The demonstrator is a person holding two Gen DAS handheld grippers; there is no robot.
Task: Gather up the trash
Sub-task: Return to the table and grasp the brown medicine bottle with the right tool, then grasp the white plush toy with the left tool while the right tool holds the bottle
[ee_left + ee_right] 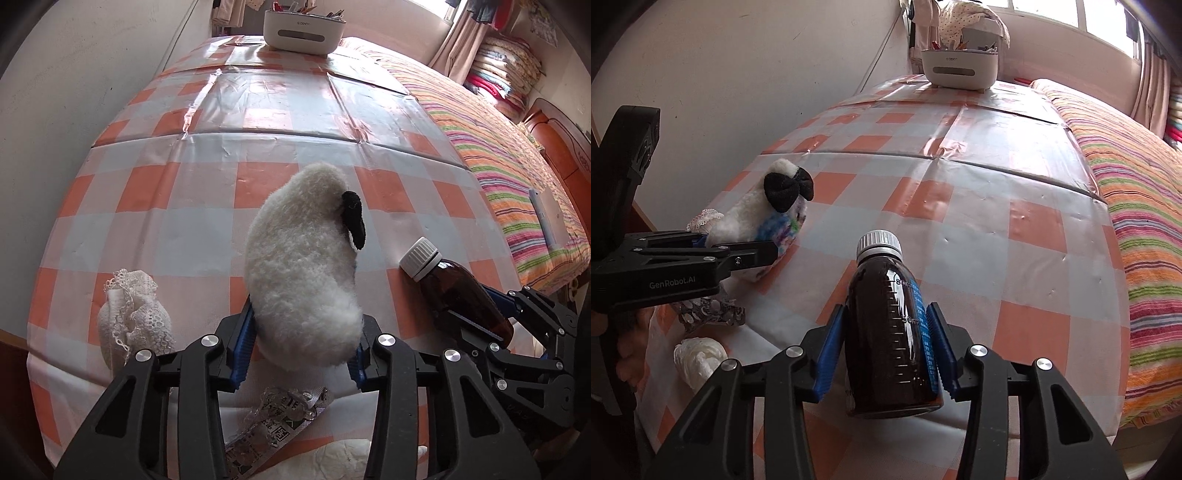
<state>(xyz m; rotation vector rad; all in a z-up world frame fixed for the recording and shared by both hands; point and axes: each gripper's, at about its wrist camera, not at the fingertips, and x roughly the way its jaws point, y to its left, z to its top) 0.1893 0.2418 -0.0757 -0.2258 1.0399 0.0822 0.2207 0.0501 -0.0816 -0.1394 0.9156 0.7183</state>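
A fluffy white plush item with a black bow (299,266) lies on the checked tablecloth (258,122). My left gripper (303,332) is shut on its near end, blue pads pressed into the fur. A brown medicine bottle with a white cap (886,332) sits between the blue pads of my right gripper (886,310), which is shut on its body. The right wrist view shows the left gripper (738,254) at the left, holding the plush item (753,218). An empty foil blister pack (273,417) and a crumpled white tissue (696,358) lie near the front edge.
A bundle of white lace cloth (133,317) lies left of the plush item. A white bin (304,29) holding several small items stands at the table's far end. A striped bed (498,155) borders the table on the right, a wall (74,92) on the left.
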